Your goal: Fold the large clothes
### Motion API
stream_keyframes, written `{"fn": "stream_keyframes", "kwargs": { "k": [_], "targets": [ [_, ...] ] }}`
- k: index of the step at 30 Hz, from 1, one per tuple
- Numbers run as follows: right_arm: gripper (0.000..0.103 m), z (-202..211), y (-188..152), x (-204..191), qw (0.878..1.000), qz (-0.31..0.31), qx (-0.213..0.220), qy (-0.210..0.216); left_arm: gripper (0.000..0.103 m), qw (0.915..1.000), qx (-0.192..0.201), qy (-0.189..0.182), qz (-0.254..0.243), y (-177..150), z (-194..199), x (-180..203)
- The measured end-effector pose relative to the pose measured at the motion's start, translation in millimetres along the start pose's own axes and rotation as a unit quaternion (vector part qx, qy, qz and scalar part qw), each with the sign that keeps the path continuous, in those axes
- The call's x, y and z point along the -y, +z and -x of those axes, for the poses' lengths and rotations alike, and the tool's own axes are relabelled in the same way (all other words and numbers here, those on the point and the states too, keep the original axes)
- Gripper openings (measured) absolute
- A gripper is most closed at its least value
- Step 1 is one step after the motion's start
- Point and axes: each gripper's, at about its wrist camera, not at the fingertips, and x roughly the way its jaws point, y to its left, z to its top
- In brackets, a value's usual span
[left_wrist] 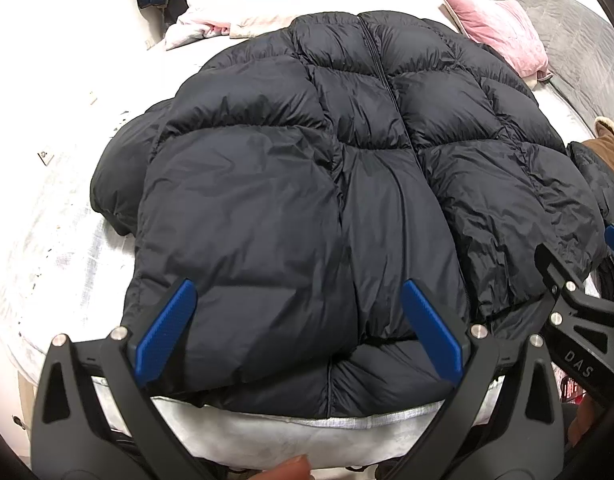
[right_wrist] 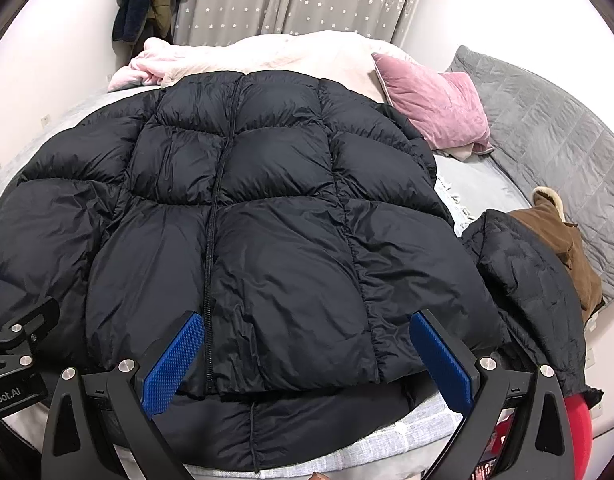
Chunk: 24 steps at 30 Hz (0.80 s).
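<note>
A large black puffer jacket (left_wrist: 347, 152) (right_wrist: 267, 220) lies spread flat on the bed, front side up, zip running down its middle, hem toward me. My left gripper (left_wrist: 299, 300) hovers open over the jacket's near left hem, blue pads wide apart with nothing between them. My right gripper (right_wrist: 307, 332) is open too, over the near hem just right of the zip. The right gripper's body (left_wrist: 579, 312) shows at the right edge of the left wrist view. The left gripper's body (right_wrist: 15, 348) appears at the left edge of the right wrist view.
Pink pillow (right_wrist: 435, 104) and a rumpled pale duvet (right_wrist: 267, 52) lie beyond the jacket. A grey quilted headboard cover (right_wrist: 547, 140) runs on the right. Another dark jacket (right_wrist: 531, 280) and a brown garment (right_wrist: 563, 240) sit at the right. Clothes hang by the curtain (right_wrist: 151, 4).
</note>
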Motion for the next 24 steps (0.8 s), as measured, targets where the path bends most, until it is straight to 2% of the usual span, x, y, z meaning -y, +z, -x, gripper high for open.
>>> {"fn": "stream_keyframes", "kwargs": {
  "k": [9, 15, 24],
  "targets": [
    [0.103, 0.4, -0.2, -0.4, 1.000, 0.002, 0.000, 0.004, 0.102, 1.0000, 0.002, -0.004, 0.006, -0.2, 1.1, 0.9],
    [0.103, -0.7, 0.7, 0.3, 0.999, -0.005, -0.010, 0.039, 0.102, 0.9999, 0.003, -0.007, 0.008, -0.6, 2.3, -0.9],
    [0.103, -3.2, -0.3, -5.1, 0.999, -0.002, -0.016, 0.048, 0.102, 0.9998, 0.006, -0.010, 0.018, -1.6, 3.4, -7.5]
  ]
}}
